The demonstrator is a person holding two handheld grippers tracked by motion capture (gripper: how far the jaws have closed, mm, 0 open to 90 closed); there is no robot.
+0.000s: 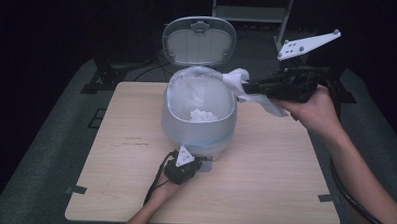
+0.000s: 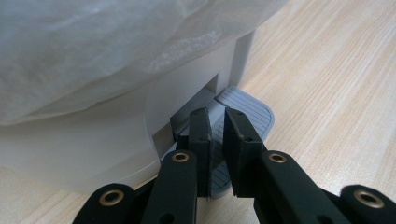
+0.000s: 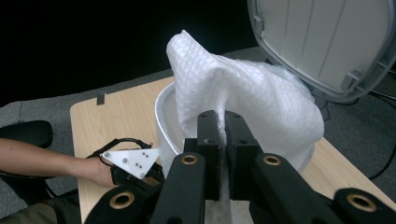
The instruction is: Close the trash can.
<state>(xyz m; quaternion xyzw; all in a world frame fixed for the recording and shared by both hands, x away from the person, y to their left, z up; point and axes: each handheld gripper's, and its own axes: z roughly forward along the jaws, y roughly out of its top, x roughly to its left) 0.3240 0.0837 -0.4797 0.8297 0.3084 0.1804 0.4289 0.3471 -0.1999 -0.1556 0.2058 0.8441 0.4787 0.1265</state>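
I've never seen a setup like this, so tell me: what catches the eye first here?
A pale pedal bin stands mid-table with its lid flipped up. The right gripper, at the bin's right rim, pinches the white liner bag and lifts its edge. At the bin's near foot, the left gripper, jaws shut, rests on the grey pedal.

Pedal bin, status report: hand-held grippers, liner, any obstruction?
Left hand-held gripper shut, on pedal. Right hand-held gripper shut on bag liner, pulling at rim. Lid up; nothing obstructing.
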